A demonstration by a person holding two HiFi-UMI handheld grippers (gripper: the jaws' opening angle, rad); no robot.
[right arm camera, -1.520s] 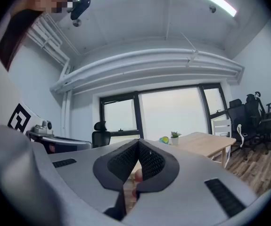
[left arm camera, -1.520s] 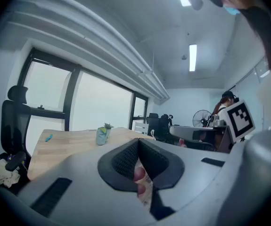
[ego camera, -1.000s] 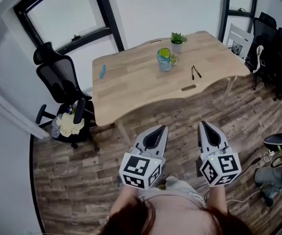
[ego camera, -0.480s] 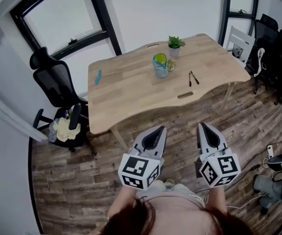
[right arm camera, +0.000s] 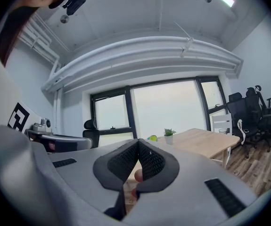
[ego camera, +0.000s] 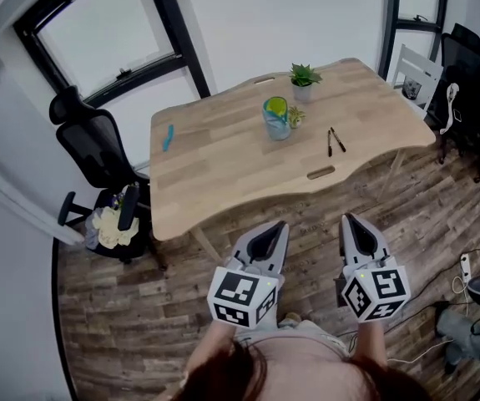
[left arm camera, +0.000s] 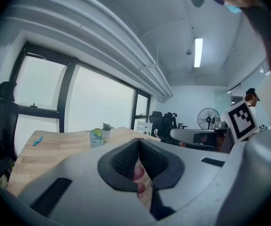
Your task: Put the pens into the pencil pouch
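Pens (ego camera: pixel 333 140), two dark ones, lie close together on the desk (ego camera: pixel 223 174), near its front edge and just right of the blue-green container (ego camera: pixel 277 118) at the desk's middle, which may be the pouch. They look light, stiff and slick, so a pinch across mid-barrel should suit. The left claw (ego camera: pixel 278 226) and right claw (ego camera: pixel 350 220) are both pinched together and empty, short of the desk's front edge.

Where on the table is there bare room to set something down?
Widest bare patch: left middle of the table, between the blue thing and the pouch. The right end, beyond the pens, is also free. Crowded at the middle, where pouch, plant and pens sit close.
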